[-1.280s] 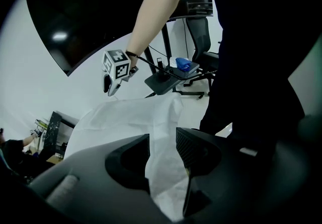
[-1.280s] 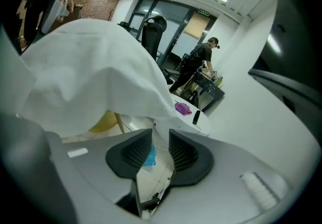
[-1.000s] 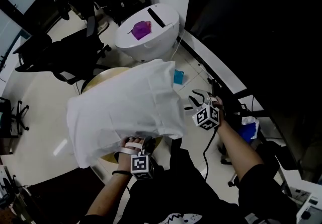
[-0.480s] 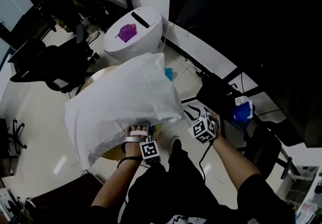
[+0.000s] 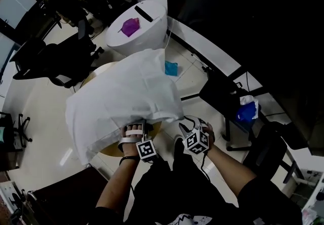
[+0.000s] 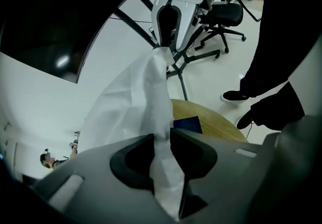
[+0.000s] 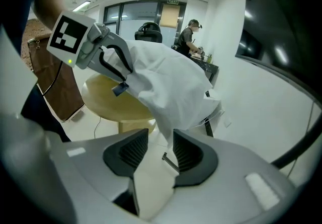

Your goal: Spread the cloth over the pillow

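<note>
A large white cloth (image 5: 121,100) lies draped over a round wooden table (image 7: 103,99), and no pillow shows apart from it. My left gripper (image 5: 134,130) is at the cloth's near edge. In the left gripper view its jaws (image 6: 162,140) have just been closing, and the pads now pinch a fold of cloth (image 6: 151,92). My right gripper (image 5: 191,123) is at the cloth's near right corner. Its jaws (image 7: 161,142) have just been opening and stand apart, with the hanging corner (image 7: 168,117) dipping between the tips without being pressed. Each gripper view shows the other gripper at the cloth.
A white round bin (image 5: 136,29) with a purple item on top stands beyond the table. A black office chair (image 5: 55,57) is at the left. A teal item (image 5: 171,68) lies on the floor, and a blue bundle (image 5: 246,113) sits by black furniture at the right.
My right gripper has swung left and down, from out at the right to the cloth's near right corner. My left gripper has stayed at the near edge and dipped slightly.
</note>
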A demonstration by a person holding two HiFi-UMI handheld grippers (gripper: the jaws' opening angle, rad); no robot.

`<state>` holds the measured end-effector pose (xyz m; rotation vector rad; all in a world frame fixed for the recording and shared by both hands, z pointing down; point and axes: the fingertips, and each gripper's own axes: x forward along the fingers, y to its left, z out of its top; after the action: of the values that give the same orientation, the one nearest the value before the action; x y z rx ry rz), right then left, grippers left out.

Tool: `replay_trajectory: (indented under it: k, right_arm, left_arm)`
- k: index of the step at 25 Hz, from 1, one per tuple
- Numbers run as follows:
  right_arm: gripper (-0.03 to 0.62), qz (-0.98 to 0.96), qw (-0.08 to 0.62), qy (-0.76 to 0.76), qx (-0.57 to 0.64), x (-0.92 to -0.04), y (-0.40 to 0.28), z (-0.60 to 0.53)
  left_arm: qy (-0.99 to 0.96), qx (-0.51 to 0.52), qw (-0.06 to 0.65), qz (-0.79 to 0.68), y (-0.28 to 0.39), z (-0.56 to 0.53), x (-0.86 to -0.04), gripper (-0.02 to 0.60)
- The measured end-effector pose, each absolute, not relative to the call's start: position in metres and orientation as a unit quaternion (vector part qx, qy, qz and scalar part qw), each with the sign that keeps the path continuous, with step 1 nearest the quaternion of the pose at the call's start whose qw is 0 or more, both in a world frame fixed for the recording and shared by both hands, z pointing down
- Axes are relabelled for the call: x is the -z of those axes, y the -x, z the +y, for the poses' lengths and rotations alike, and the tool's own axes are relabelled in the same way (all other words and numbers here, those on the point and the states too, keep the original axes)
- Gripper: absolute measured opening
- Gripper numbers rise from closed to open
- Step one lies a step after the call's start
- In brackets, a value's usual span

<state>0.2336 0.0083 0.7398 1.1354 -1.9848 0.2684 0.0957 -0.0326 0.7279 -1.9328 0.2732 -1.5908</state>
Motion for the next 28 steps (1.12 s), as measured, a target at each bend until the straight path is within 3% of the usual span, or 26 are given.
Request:
replay_trajectory:
  k: [4, 16, 18, 20, 28]
  right_arm:
    - [0.166, -0.787, 0.414, -0.446, -0.096, -0.745, -0.230, 0.009]
    - [0.158, -0.788, 0.433, -0.435, -0.054, -0.752, -0.242, 0.007]
    - [0.129, -0.787, 0.439, -0.431, -0.045, -0.753, -0.242, 0.008]
    - [0.016, -0.786, 0.442, -0.432, -0.033, -0.751, -0.243, 0.009]
    - [0.011, -0.796, 0.449, -0.404, 0.029, -0.707, -0.247, 0.033]
  left_arm:
    - [0.731, 0.606, 0.297, 0.104, -0.092, -0.032, -0.724, 0.005]
    - [0.730, 0.620, 0.280, 0.066, -0.082, 0.006, -0.699, 0.000]
    - [0.731, 0.620, 0.276, 0.065, -0.082, 0.010, -0.697, 0.000]
    - [0.733, 0.620, 0.271, 0.066, -0.082, 0.013, -0.695, 0.000]
    - [0.738, 0.619, 0.263, 0.062, -0.082, 0.022, -0.684, 0.000]
